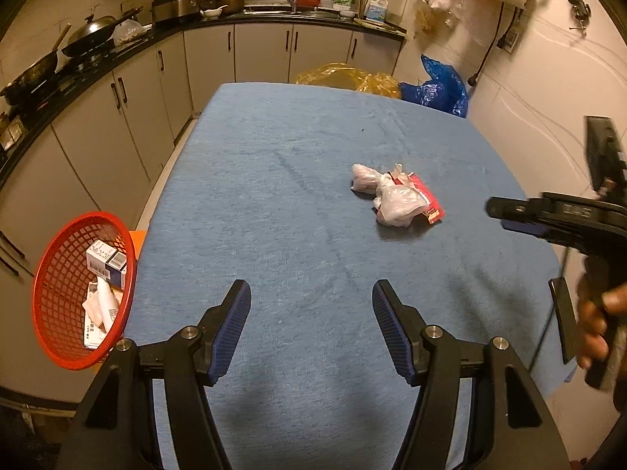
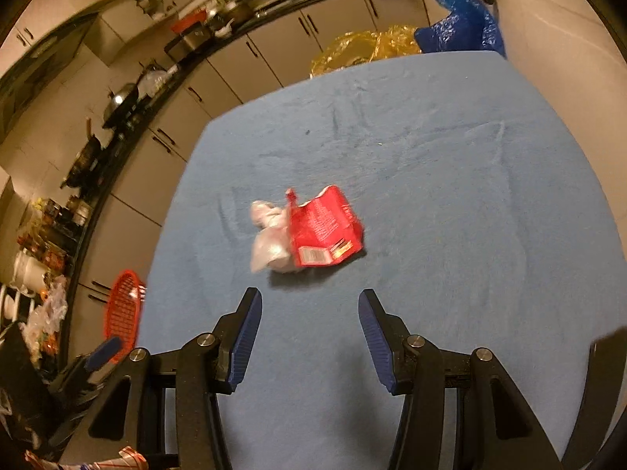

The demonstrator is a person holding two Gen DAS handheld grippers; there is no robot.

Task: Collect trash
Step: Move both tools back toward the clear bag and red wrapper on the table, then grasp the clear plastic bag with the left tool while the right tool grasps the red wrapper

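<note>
Red wrapper (image 2: 325,227) – creased, printed | touching crumpled clear plastic bag (image 2: 270,241)

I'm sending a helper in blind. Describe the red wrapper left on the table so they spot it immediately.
On the blue-covered table, right of centre, lies one small pile of litter. The red wrapper is the flat printed packet touching a crumpled clear plastic bag, the pile's only red piece.
</note>
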